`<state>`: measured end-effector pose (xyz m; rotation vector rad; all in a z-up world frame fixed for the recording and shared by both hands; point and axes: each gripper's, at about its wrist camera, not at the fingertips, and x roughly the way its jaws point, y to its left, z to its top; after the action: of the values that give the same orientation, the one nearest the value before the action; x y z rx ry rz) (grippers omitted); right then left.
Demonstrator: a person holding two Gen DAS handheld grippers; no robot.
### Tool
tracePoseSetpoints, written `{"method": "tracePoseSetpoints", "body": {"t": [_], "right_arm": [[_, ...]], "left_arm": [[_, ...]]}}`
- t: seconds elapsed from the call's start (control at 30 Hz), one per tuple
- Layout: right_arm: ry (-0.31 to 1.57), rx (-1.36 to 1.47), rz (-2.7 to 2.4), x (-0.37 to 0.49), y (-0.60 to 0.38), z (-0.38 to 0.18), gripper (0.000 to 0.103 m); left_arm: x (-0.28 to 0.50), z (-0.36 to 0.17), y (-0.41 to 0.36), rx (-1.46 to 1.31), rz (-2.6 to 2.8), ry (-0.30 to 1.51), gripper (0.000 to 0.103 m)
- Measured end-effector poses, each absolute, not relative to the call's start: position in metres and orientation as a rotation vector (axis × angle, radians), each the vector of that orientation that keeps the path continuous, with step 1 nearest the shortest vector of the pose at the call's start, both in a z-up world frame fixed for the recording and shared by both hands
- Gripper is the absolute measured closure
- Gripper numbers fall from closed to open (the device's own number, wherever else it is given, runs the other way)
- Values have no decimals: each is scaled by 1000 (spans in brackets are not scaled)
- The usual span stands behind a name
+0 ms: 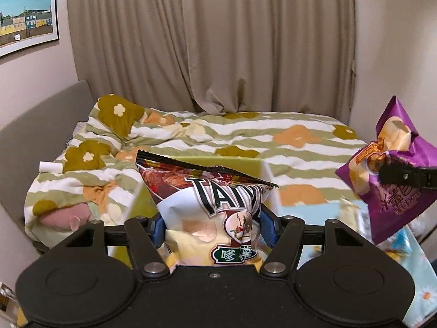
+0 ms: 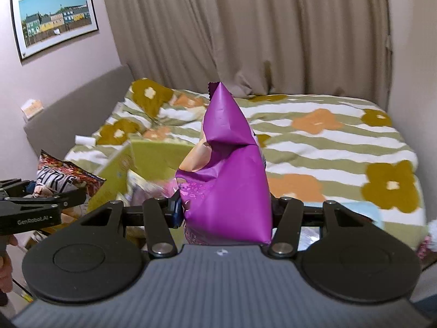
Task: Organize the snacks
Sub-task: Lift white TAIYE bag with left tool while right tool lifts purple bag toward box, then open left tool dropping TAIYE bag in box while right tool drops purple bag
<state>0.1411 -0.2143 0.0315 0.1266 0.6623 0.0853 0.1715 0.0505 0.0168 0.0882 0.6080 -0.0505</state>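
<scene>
Beige curtains (image 1: 245,41) hang behind a flower-patterned bed (image 1: 300,136). Above its near edge, the left gripper (image 1: 213,231) clamps a white-and-red chip bag (image 1: 207,199), while the right gripper (image 2: 224,209) pinches a purple snack bag (image 2: 226,169), both bags upright between the jaws.

Beige curtains (image 1: 245,41) behind bed (image 1: 273,142) w/ floral striped duvet, grey headboard (image 1: 41,131), framed pic (image 1: 26,16) on pinkish wall.

A bed (image 1: 314,147) fills the room up to the curtain, under a rumpled striped quilt (image 2: 327,142) with mustard and orange flowers. A pink soft thing (image 1: 68,216) lies at its near left corner. A green box flap (image 2: 153,155) stands up at the near edge; whether it rests on the bed I cannot tell.
</scene>
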Motion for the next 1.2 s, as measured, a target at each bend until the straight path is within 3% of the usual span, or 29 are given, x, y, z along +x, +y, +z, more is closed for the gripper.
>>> {"method": "tracePoseSetpoints", "body": {"t": [0.33, 0.67, 0.73, 0.8, 0.87, 1.2], "right_arm": [[710, 170, 50, 240, -128, 16, 36], [751, 211, -55, 296, -95, -16, 36], [762, 218, -63, 303, -93, -22, 36], [772, 222, -68, 308, -91, -27, 35], [777, 228, -71, 310, -91, -30, 35], [794, 306, -41, 313, -99, -38, 34]], "left_arm": [[279, 4, 117, 52, -150, 699, 34], [364, -39, 136, 24, -265, 803, 33], [371, -46, 138, 22, -263, 811, 27], [374, -50, 140, 19, -272, 819, 5], [368, -49, 142, 24, -269, 802, 1], [317, -36, 150, 46, -212, 794, 0]]}}
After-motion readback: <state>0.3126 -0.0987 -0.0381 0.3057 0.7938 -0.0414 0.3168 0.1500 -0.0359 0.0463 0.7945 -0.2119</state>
